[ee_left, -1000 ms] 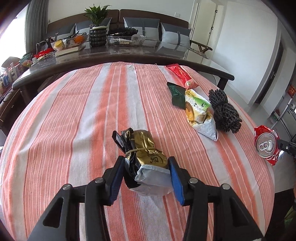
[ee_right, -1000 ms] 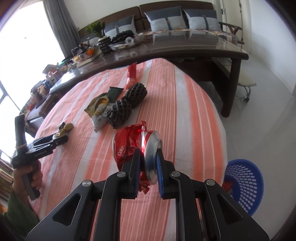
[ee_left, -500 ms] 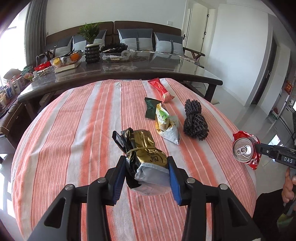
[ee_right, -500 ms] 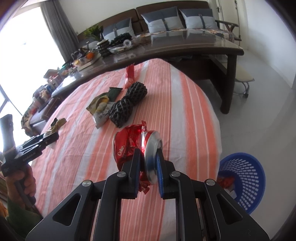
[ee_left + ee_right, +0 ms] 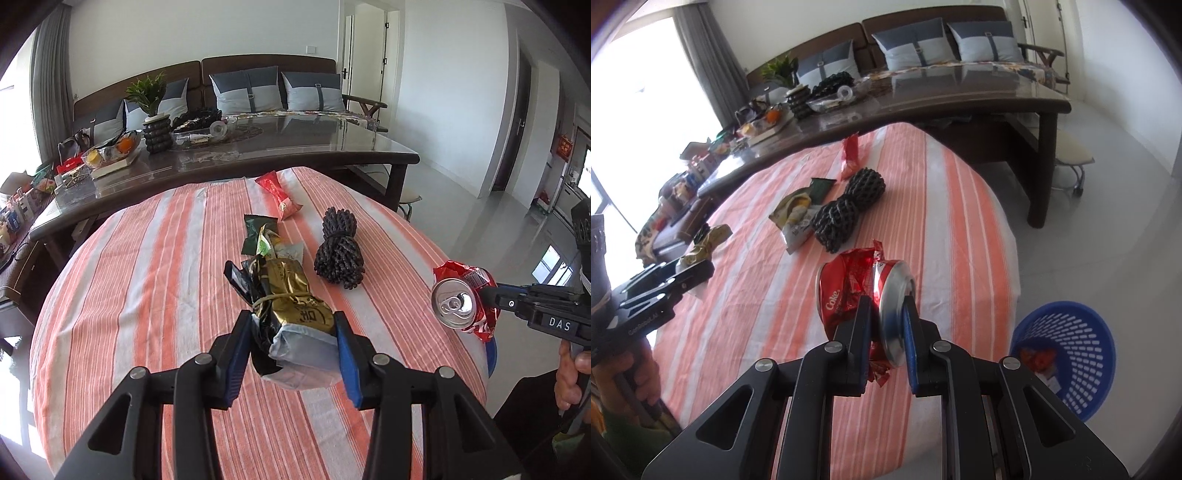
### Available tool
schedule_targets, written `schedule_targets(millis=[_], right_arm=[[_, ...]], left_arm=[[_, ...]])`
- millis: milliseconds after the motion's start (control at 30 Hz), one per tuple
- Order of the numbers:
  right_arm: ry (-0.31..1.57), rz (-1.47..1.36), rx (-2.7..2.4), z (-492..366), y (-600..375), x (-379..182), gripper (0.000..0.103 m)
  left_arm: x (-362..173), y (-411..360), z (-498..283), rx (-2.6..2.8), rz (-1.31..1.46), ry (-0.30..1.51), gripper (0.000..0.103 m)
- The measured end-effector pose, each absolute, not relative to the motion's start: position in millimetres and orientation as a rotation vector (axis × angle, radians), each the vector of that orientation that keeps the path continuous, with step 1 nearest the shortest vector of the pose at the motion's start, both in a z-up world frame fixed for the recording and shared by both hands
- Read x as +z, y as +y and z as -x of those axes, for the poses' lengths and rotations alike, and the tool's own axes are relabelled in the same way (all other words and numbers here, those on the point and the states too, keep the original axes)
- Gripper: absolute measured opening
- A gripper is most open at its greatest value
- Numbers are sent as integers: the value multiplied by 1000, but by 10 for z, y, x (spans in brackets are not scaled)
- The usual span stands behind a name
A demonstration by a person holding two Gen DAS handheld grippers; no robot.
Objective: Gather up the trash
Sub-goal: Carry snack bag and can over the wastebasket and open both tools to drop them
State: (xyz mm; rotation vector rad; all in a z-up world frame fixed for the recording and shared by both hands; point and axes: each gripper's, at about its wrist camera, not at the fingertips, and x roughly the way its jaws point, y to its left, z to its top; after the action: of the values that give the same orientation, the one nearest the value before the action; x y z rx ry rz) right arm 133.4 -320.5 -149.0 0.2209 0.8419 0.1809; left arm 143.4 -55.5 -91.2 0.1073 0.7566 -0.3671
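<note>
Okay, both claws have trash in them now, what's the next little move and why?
Probably carry the right claw a bit further right, over the blue basket, before letting go. It is shut on the crushed Coke can and a red wrapper, yet both hang above the striped tablecloth, short of the basket on the floor beside the table.

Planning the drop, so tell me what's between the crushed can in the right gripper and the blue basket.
Nothing: in the right wrist view, the crushed can and blue basket are separated only by the tablecloth edge and bare floor.
</note>
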Motion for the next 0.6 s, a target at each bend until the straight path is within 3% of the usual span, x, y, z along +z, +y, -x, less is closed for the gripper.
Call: schedule_targets(millis=[300,600], right_arm=[[822,-256,150,-1258,-3492,-1463,15],[841,-280,-35,-1027,-4460,-1529,15]], left_arm=[[-1024,-1131,-1368,-549,-75,830,43],[-1101,-2224,-1189,-787,-85,896,43]])
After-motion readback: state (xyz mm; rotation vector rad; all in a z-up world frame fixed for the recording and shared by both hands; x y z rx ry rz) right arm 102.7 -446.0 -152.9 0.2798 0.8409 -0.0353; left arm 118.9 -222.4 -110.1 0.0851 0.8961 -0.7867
